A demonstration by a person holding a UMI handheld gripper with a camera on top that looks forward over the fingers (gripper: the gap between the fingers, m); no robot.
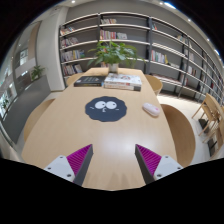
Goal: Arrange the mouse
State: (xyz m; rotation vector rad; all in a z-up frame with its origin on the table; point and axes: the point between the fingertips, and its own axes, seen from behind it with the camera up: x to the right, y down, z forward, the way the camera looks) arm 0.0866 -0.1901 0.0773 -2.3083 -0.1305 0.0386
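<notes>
A white mouse [150,109] lies on the light wooden round table [70,125], just right of a dark round mouse mat [105,108] with a cartoon face on it. My gripper [112,160] is open and empty, with its two fingers and their magenta pads [78,158] held above the near part of the table. The mouse and the mat lie well beyond the fingers, the mouse off to the right.
A potted plant [113,52] stands at the table's far side, with stacked books [122,81] and a dark book [88,81] in front of it. Bookshelves [160,45] line the back wall. Chairs [182,128] stand around the table.
</notes>
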